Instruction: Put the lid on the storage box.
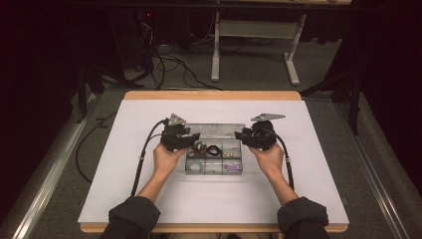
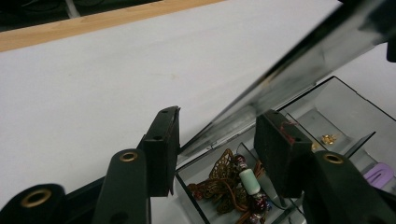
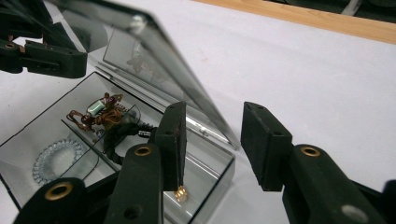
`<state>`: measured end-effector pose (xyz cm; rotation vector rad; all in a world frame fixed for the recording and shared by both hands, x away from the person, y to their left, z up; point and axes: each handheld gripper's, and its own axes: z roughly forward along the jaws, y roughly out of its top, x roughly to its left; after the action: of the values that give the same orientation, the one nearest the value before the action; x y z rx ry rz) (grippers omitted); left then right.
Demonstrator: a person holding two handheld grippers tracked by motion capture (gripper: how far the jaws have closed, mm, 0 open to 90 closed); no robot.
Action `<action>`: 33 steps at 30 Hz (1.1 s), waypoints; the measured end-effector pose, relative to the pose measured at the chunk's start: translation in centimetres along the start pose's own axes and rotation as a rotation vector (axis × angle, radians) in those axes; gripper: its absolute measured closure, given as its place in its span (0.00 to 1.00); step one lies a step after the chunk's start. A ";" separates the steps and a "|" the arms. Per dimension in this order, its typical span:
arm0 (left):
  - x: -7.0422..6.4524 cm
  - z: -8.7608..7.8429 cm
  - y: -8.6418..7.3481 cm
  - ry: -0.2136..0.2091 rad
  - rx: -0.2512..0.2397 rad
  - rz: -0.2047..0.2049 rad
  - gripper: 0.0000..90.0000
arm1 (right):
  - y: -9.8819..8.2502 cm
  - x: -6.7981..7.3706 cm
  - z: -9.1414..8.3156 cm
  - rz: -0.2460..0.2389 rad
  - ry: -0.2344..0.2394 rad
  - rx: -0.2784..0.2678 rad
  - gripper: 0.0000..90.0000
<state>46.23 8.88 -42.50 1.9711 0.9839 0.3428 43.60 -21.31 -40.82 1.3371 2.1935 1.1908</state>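
**Two grippers at the raised lid of a clear compartment box**

While the clear box (image 1: 214, 158) sits near the middle of the white sheet (image 1: 124, 189) on the tabletop, the left gripper (image 1: 191, 138) meets its left end and the right gripper (image 1: 240, 135) its right end. Each gripper's jaws stand apart, straddling an edge of the tilted lid (image 2: 299, 65); whether the pads press on it cannot be told. Inside the box, a brown beaded ornament (image 2: 229, 179) fills the back-left compartment, with a black cord (image 3: 116, 135) in the one beside it. A clear coiled ring (image 3: 58, 156) lies in the front-left compartment, a purple piece (image 2: 379, 173) in the front-right, and small gold bits (image 2: 329, 138) in the back-right. Cables (image 1: 164, 62) trail over the floor beyond the tabletop's far edge, near a white stand (image 1: 254, 37).
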 end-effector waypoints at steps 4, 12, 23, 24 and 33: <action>0.0 -0.1 -0.1 0.002 -0.004 0.005 0.57 | -0.7 -0.6 -0.7 0.020 0.009 -0.009 0.75; 0.1 -0.2 -0.2 0.004 -0.015 -0.004 0.59 | -1.8 -0.9 -1.1 0.015 0.034 -0.014 0.91; 0.2 -0.7 -0.5 0.010 -0.026 -0.014 0.62 | -1.6 -0.7 -0.7 0.023 0.072 -0.030 0.98; 0.4 -0.8 -0.6 0.007 -0.028 -0.020 0.63 | -1.6 -0.7 -0.7 0.024 0.074 -0.032 0.98; 1.1 -1.6 -1.2 -0.009 -0.025 -0.053 0.74 | -1.6 -0.6 -0.6 0.026 0.078 -0.028 0.98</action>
<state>45.40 10.98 -42.67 1.9190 1.0192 0.3145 42.57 -22.52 -41.81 1.3330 2.2103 1.2989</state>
